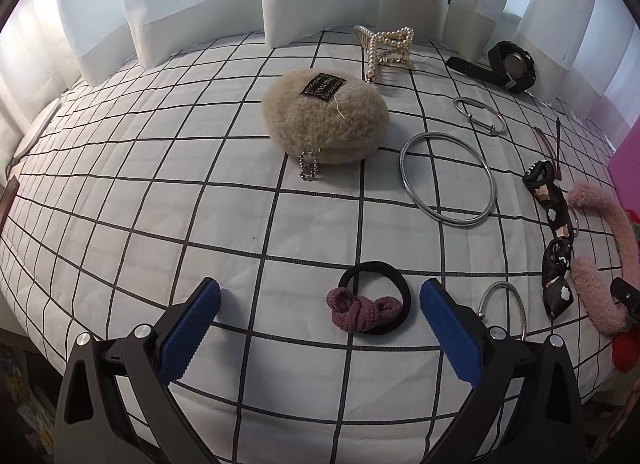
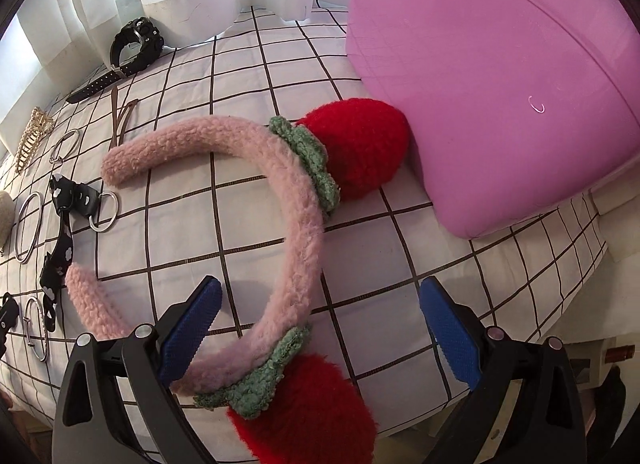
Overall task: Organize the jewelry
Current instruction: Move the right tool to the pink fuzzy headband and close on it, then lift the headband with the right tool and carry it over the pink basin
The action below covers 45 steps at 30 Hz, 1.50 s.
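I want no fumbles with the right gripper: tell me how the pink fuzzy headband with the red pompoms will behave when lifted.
The pink headband holds a firm arch on the bedspread, so it probably lifts as one stiff piece. Its fuzzy cover should grip well against the right gripper, whose jaws stand open around it. The red pompoms sit on one side, so it may tilt that way.

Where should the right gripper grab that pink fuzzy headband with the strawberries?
Grip the pink headband on its plain band between the two strawberries, coming straight down from above with the open right gripper across the band's width. It lies flat on the checked sheet, and that stretch is narrow and even; the strawberries are bulky.
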{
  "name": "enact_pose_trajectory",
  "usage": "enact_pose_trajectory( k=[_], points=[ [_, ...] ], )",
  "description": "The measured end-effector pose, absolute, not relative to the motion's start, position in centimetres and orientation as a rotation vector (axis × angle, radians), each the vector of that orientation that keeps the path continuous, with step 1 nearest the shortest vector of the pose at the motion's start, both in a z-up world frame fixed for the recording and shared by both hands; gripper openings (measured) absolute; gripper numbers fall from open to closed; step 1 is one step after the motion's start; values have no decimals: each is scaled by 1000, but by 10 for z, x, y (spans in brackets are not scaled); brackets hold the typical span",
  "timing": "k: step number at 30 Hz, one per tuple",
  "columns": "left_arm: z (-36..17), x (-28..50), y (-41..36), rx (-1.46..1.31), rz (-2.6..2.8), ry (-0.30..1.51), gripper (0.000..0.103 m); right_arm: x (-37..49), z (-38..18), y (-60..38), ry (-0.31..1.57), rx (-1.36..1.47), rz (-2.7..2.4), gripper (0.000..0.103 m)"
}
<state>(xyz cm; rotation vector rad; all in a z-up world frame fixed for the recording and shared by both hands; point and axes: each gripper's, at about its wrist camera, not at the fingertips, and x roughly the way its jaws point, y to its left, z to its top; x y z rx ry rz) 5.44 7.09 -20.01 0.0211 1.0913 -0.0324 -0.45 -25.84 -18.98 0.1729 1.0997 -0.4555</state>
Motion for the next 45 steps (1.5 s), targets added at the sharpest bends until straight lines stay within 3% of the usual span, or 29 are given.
enact_pose_trajectory(
  k=[13, 16, 19, 21, 22, 23, 24, 25, 30, 45],
  points=[
    [-199, 49, 70, 19, -25, 1052, 97, 0, -197, -267, 1020, 219, -420, 95],
    [-196, 47, 69, 28, -48, 1050, 90, 0, -193, -266, 1028, 203, -406, 93],
    [-192, 42, 65, 42, -78, 1036, 74, -3, -191, -262, 1024, 204, -379, 82],
    [-189, 41, 62, 50, -95, 1029, 57, -2, -188, -254, 1017, 179, -350, 66],
    [-188, 40, 60, 55, -103, 1025, 51, -1, -187, -249, 1014, 164, -337, 48],
    [-187, 40, 59, 59, -113, 1022, 34, 1, -185, -244, 1015, 148, -335, 35],
    [-185, 41, 57, 62, -125, 1023, 20, 2, -185, -242, 1015, 149, -324, 29],
    [-185, 41, 56, 63, -134, 1028, 18, 3, -185, -240, 1016, 149, -323, 20],
    [-181, 43, 64, 6, -172, 1051, 7, 1, -183, -236, 1006, 162, -306, 14],
    [-136, 42, 72, -23, -252, 990, 7, -1, -133, -212, 912, 74, -302, 11]
  ],
)
